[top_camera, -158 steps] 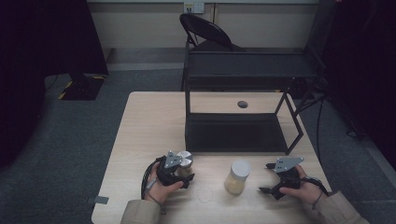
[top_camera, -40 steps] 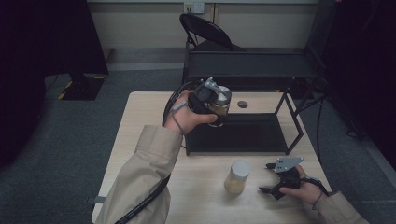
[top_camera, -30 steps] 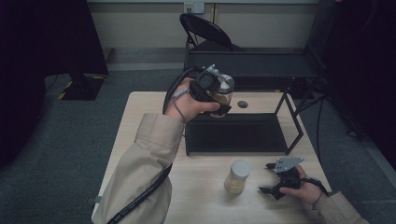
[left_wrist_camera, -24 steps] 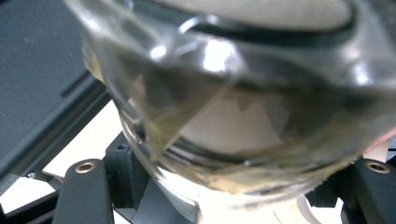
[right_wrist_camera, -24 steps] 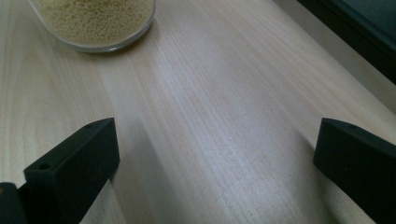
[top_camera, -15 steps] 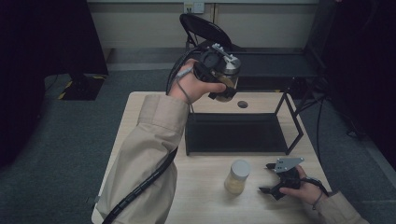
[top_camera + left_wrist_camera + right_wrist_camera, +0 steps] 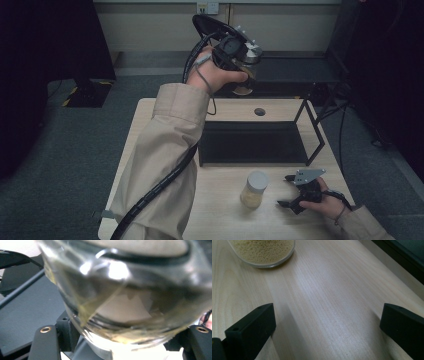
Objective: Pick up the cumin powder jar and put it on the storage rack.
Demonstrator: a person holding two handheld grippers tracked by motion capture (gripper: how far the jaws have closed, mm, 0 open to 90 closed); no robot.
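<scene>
High view: left hand-held gripper (image 7: 239, 60) clamping glass jar (image 7: 244, 82), higher than before.

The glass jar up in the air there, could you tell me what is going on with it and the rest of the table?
A person works with a gripper in each hand. The left gripper is shut on a glass jar, held high above the far end of the table, over the top of a black shelf rack. The right gripper rests open on the table near the front edge. Beside it stands a second jar, lidded and filled with pale grains, untouched.
</scene>
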